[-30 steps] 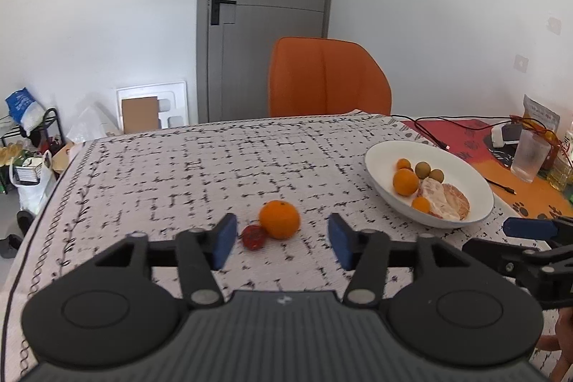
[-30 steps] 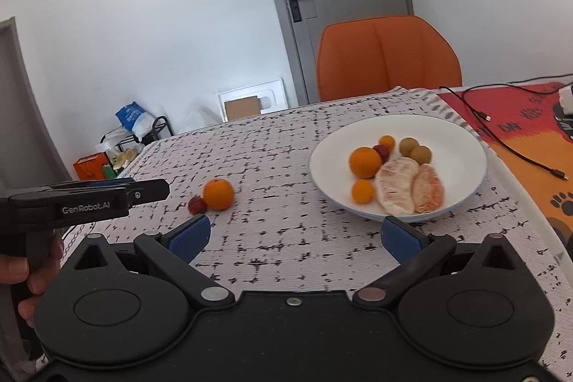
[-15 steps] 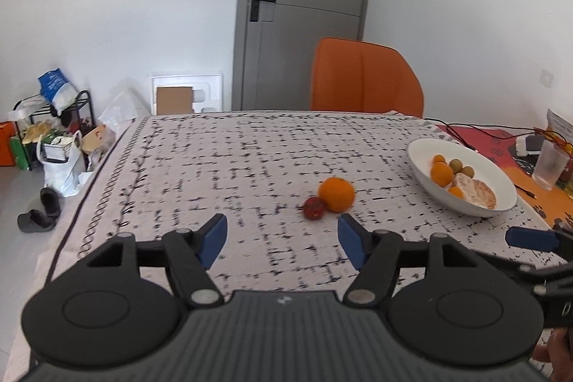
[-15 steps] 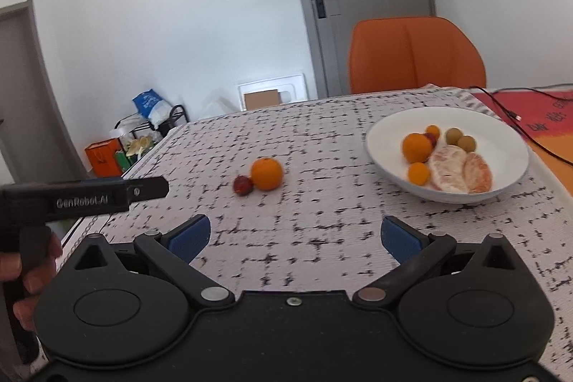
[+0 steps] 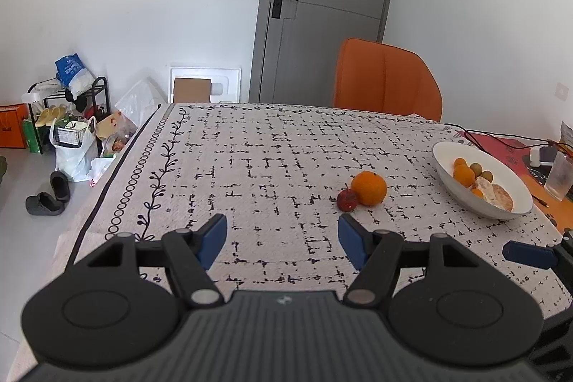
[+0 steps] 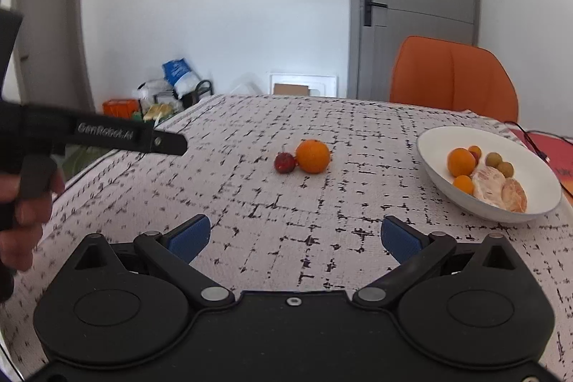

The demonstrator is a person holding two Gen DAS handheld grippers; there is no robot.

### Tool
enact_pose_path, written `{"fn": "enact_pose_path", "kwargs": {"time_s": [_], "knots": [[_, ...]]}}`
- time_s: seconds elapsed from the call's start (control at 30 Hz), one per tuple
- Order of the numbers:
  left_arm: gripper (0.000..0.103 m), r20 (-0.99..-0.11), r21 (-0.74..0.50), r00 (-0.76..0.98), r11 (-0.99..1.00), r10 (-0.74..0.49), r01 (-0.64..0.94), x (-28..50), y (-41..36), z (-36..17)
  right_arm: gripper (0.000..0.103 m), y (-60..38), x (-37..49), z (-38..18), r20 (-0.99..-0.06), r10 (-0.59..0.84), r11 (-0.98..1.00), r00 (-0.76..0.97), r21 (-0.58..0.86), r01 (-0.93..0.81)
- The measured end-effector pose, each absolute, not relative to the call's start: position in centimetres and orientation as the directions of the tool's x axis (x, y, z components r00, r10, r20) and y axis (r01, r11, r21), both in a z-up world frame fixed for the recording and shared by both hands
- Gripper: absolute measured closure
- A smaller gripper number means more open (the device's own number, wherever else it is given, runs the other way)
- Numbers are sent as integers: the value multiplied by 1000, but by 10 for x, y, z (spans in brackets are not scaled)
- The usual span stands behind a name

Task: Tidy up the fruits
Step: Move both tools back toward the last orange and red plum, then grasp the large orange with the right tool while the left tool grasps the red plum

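Observation:
An orange [image 5: 369, 188] [image 6: 312, 156] lies on the patterned tablecloth with a small red fruit [image 5: 346, 200] [image 6: 285, 162] touching its left side. To the right stands a white bowl [image 5: 452, 182] [image 6: 433, 145] holding oranges, small brown-green fruits and peeled citrus pieces. My left gripper [image 5: 283, 237] is open and empty, hovering near the table's front edge, short of the two loose fruits. My right gripper [image 6: 293, 238] is open wide with nothing between its fingers, also short of the fruits. The left gripper's side and the hand holding it show at the left of the right wrist view.
An orange chair [image 5: 386, 79] stands behind the table's far edge. A red mat with cables and a clear glass [image 5: 559, 175] lie right of the bowl. Bags, a rack and slippers [image 5: 48, 197] crowd the floor on the left. A grey door [image 5: 322, 6] is behind.
Both grippers have pulled back and drifted left, so the orange, red fruit and bowl now lie farther away and more to the right. The left gripper's jaws stand slightly wider.

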State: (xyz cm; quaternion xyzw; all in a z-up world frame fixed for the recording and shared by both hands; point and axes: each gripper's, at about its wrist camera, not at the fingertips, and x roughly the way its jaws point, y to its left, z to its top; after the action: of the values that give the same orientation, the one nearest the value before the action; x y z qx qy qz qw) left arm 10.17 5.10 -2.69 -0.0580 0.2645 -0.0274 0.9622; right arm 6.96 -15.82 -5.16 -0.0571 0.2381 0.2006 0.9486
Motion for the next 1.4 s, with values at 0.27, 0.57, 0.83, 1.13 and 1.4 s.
{"fn": "enact_pose_path", "kwargs": {"time_s": [0.27,0.57,0.83,1.13,1.4], "knots": [[36,-514,-130,854,991,-85,21,106,54,-33,0,-168,87,-46,-483,353,924,801,44,-381],[36,-528,-130,844,991,-93,28,114,54,-40,7,-173,112,-44,-485,342,931,805,55,-362],[36,-533,-135,840,990,-100,32,122,54,-45,40,-167,140,-48,-518,349,923,781,48,-381],[37,-543,-150,833,988,-107,29,130,58,-50,41,-154,170,-49,-542,366,909,757,33,-416],[37,-553,-160,828,987,-94,5,135,65,-54,54,-141,198,-55,-571,372,898,732,24,-438]]}}
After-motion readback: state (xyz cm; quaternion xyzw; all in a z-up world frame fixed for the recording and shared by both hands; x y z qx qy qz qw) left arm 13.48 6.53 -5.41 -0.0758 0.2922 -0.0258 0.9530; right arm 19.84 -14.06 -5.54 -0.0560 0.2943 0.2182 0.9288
